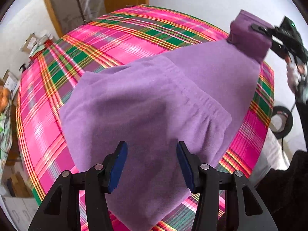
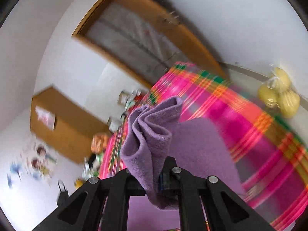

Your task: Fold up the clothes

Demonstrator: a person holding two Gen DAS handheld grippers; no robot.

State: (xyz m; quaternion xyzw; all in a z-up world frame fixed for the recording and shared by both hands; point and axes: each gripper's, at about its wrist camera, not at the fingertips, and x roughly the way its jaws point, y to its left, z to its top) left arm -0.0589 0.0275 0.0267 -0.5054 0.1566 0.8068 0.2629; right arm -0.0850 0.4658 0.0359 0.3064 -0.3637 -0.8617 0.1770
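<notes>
- Purple fleece garment (image 1: 146,104) lies spread on the plaid-covered table (image 1: 123,38), one end lifted.
- Right gripper (image 2: 154,181) has its fingers clamped on that bunched end.
- Left gripper (image 1: 152,165) hovers with fingers apart, holding nothing.
- Carry the end over evenly; pin the near edge.

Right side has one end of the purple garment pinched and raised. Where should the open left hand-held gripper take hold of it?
Take the near edge of the purple garment, under the left hand-held gripper, coming down from above. The cloth lies flat on the plaid cover there, while the right hand-held gripper holds the far end up.
</notes>
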